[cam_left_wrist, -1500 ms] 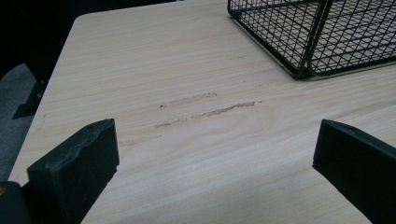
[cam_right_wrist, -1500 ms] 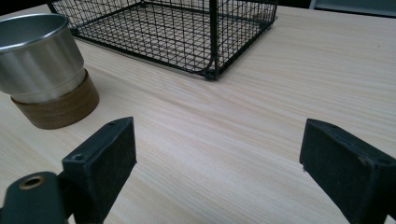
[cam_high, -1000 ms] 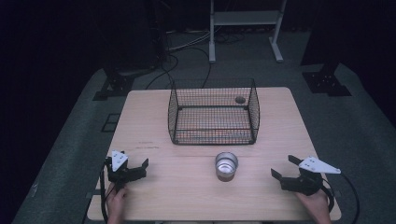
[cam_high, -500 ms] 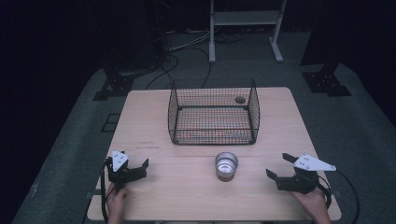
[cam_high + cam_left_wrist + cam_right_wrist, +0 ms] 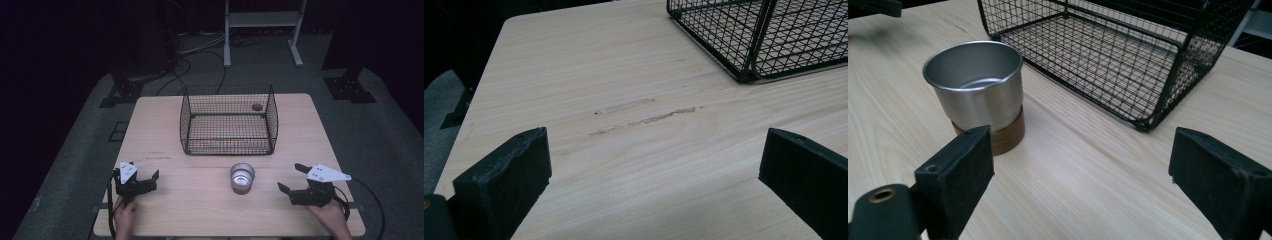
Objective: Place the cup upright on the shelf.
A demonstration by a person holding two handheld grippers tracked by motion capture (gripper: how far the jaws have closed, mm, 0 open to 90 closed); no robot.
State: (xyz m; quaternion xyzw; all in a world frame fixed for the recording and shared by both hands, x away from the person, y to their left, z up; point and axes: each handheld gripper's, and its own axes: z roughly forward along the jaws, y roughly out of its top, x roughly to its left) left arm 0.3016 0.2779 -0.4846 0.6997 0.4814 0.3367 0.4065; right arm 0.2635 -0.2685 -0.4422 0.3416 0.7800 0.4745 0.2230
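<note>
Both jaws released, my right gripper (image 5: 292,179) near the table's front edge faces the shiny steel cup on its brown base (image 5: 979,95); I'd approach level, straddling the wall, left gripper (image 5: 145,178) idle.

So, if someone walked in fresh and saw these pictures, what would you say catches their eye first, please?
Probably the black wire basket standing at the far middle of the pale wooden table, with nothing visible inside it. Next, the shiny metal cup on its brown wooden base, just in front of the basket near the table's centre. Then the left claw and right claw, both open, low over the near edge on either side.
</note>
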